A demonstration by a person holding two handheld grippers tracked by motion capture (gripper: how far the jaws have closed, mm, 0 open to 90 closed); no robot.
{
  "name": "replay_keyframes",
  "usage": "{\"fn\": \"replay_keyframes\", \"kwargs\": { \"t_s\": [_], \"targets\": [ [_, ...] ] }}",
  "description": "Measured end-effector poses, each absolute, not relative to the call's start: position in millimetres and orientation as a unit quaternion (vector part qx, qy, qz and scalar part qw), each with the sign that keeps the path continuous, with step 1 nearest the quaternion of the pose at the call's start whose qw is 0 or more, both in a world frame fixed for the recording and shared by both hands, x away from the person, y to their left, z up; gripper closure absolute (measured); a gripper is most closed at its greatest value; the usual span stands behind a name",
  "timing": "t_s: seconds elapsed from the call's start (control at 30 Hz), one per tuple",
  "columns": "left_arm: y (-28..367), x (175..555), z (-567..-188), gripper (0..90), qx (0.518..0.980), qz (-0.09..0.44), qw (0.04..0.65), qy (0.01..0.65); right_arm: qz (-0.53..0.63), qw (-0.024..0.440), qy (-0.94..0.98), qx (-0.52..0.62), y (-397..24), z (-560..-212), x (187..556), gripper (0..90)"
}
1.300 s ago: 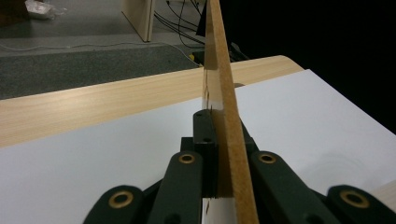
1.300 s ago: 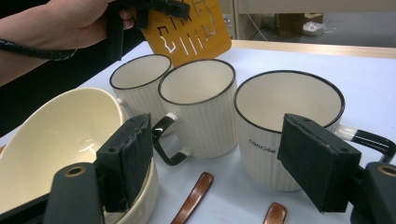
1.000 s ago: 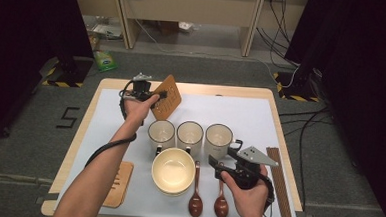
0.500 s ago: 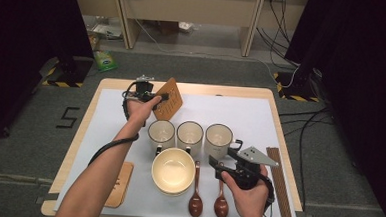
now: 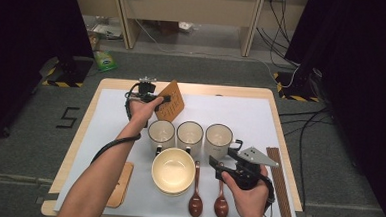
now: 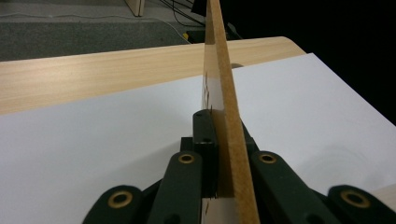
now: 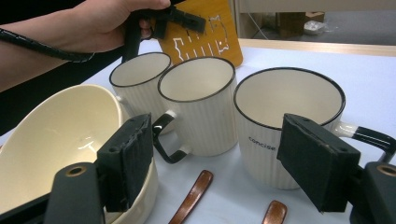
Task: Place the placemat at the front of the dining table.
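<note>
A thin wooden board (image 5: 173, 106) with a cut-out pattern stands on edge above the back of the white mat (image 5: 250, 116). My left gripper (image 5: 162, 100) is shut on it. In the left gripper view the board (image 6: 218, 79) rises edge-on between the pressed jaws of the left gripper (image 6: 219, 122). In the right gripper view the same board (image 7: 210, 44) shows behind the mugs. My right gripper (image 5: 219, 168) rests at the front right, open and holding nothing. Its pads (image 7: 128, 161) frame the right mug (image 7: 280, 126).
Three cream mugs (image 5: 160, 132) (image 5: 189, 133) (image 5: 218, 136) stand in a row mid-table. A cream bowl (image 5: 171, 170) sits in front of them, with two wooden spoons (image 5: 195, 199) (image 5: 220, 201) beside it. Chopsticks (image 5: 279, 188) lie along the right edge. A second wooden board (image 5: 119, 185) lies front left.
The left gripper with the board has shifted slightly nearer the mugs. The right gripper has stayed put.
</note>
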State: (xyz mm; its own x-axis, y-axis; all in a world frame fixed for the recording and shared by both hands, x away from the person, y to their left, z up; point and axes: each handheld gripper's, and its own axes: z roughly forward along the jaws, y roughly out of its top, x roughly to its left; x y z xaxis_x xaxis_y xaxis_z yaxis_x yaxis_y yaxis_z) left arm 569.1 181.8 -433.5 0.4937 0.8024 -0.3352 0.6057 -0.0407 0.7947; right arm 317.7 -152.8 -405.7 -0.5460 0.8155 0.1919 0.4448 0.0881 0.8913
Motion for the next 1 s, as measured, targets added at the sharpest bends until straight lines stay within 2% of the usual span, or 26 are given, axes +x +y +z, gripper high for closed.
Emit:
{"fn": "replay_keyframes", "kwargs": {
  "t_s": [0.4,0.57,1.0],
  "targets": [
    [187.4,574.3,-433.8,81.6,0.717,0.111,0.464,0.508,0.512,0.181,0.716,0.440,-153.4,-406.3,317.7,26.6],
    [193.9,575.8,-439.0,73.9,0.715,0.115,0.450,0.523,0.510,0.180,0.716,0.441,-153.6,-407.2,317.7,26.6],
    [208.1,577.0,-452.0,60.8,0.705,0.121,0.433,0.548,0.508,0.179,0.718,0.442,-153.0,-409.9,318.4,26.5]
  ]
}}
